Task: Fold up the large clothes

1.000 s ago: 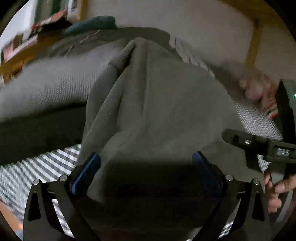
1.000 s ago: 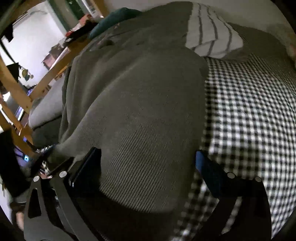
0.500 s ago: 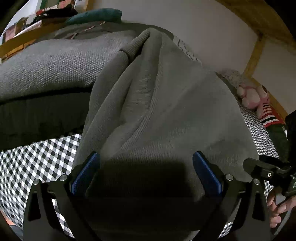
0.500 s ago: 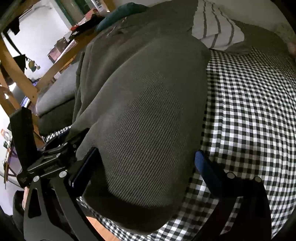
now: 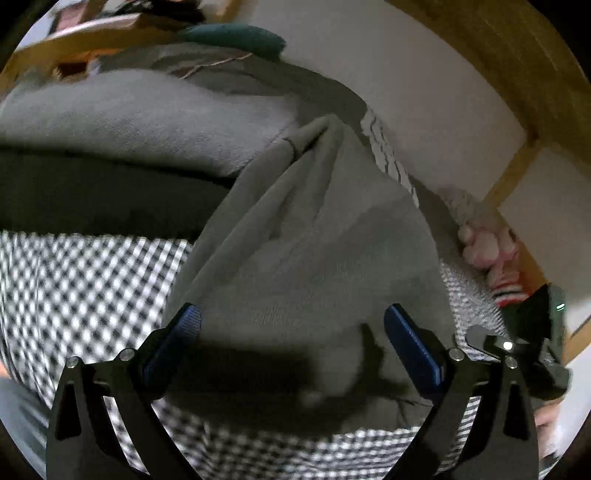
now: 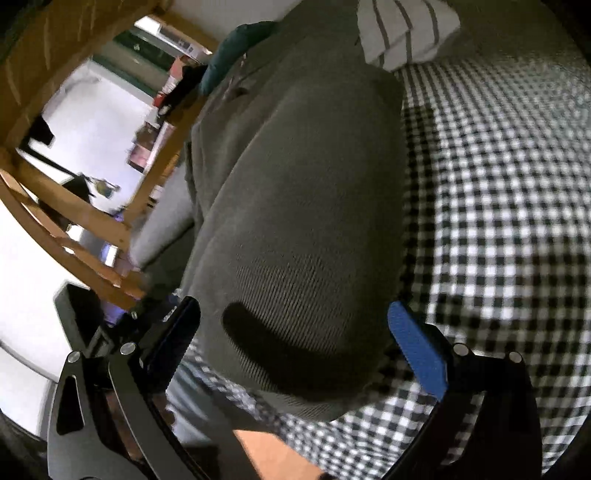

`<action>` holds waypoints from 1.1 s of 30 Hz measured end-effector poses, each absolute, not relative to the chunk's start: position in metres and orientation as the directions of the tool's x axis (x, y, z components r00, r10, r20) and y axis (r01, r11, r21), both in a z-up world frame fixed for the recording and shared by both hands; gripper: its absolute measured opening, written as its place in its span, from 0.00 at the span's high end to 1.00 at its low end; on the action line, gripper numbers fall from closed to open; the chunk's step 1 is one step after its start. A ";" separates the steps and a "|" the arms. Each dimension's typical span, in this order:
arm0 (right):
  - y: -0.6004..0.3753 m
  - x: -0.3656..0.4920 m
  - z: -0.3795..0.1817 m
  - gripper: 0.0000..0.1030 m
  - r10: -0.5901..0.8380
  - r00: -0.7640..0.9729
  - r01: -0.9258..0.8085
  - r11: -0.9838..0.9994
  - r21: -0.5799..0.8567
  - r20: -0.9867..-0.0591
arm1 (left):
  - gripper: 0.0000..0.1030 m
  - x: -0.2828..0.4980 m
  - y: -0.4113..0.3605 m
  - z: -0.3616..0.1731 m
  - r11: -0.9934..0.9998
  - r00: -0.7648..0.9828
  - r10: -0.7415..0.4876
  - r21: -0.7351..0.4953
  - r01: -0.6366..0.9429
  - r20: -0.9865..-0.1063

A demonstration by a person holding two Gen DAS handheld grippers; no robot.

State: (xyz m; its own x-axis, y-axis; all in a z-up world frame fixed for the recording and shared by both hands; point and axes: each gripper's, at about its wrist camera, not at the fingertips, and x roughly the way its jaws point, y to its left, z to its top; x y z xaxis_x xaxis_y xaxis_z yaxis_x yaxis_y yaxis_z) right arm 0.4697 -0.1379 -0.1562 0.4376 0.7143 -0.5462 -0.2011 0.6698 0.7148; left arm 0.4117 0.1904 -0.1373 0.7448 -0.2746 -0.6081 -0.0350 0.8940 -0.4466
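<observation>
Grey knit garment (image 5: 314,258) lies on a bed covered in black-and-white checked sheet (image 5: 85,280). In the left wrist view the knit runs from a ribbed cuff or hem end at upper centre down to a broad rounded edge at the near side of the bed. Folds and creases run lengthwise through it.

Left gripper (image 5: 291,332): jaws spread wide, blue pads on either side of the garment's near edge, nothing pinched between them. Fabric sits below and between the fingers; contact cannot be told.

Right gripper (image 6: 295,332): jaws likewise wide apart, one blue pad over the checked sheet, the other dark pad at the garment's left edge. The grey knit garment (image 6: 295,221) fills the centre of this view as a smooth rounded bulk, its near edge close to the bed's edge.

Beyond the garment: a striped white-and-grey cloth (image 6: 402,29), a teal cushion (image 5: 236,37), a lighter grey blanket (image 5: 129,118). Pink soft toy (image 5: 487,247) against the wall at right in the left view. Wooden bed frame (image 6: 74,214) at left in the right view.

No readable writing, brand or label anywhere; the shelf items are too blurred.
</observation>
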 end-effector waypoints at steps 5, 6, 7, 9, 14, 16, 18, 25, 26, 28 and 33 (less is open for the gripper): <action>-0.147 0.471 -0.178 0.03 0.776 0.395 -0.177 0.589 0.788 -0.492 | 0.04 0.392 0.196 -0.160 0.847 0.724 -0.313 -0.525 -0.080 -0.615; -0.148 0.472 -0.182 0.03 0.782 0.391 -0.172 0.581 0.796 -0.486 | 0.04 0.391 0.197 -0.166 0.828 0.720 -0.333 -0.554 -0.087 -0.610; -0.149 0.472 -0.186 0.03 0.786 0.385 -0.165 0.574 0.802 -0.484 | 0.04 0.389 0.201 -0.175 0.782 0.721 -0.369 -0.615 -0.099 -0.586; -0.150 0.474 -0.199 0.03 0.804 0.359 -0.146 0.550 0.822 -0.474 | 0.04 0.384 0.206 -0.182 0.721 0.753 -0.384 -0.683 -0.117 -0.534; -0.157 0.480 -0.216 0.02 0.858 0.337 -0.104 0.443 0.890 -0.388 | 0.04 0.375 0.224 -0.194 0.539 0.801 -0.443 -0.834 -0.122 -0.403; -0.163 0.488 -0.227 0.02 0.891 0.323 -0.060 0.356 0.933 -0.319 | 0.04 0.371 0.229 -0.200 0.478 0.807 -0.460 -0.869 -0.127 -0.371; -0.163 0.493 -0.233 0.02 0.905 0.301 -0.055 0.332 0.942 -0.302 | 0.05 0.371 0.227 -0.202 0.449 0.806 -0.478 -0.886 -0.117 -0.349; -0.156 0.494 -0.239 0.02 0.909 0.292 -0.079 0.332 0.940 -0.297 | 0.05 0.352 0.217 -0.216 0.383 0.792 -0.468 -0.898 -0.219 -0.392; -0.157 0.494 -0.239 0.02 0.909 0.293 -0.078 0.332 0.940 -0.297 | 0.05 0.348 0.216 -0.226 0.345 0.777 -0.486 -0.904 -0.251 -0.401; -0.156 0.494 -0.240 0.02 0.907 0.297 -0.079 0.335 0.939 -0.299 | 0.05 0.351 0.211 -0.244 0.245 0.765 -0.550 -0.940 -0.236 -0.335; -0.155 0.491 -0.237 0.02 0.904 0.305 -0.088 0.339 0.937 -0.299 | 0.05 0.370 0.203 -0.262 0.099 0.794 -0.572 -0.978 -0.183 -0.207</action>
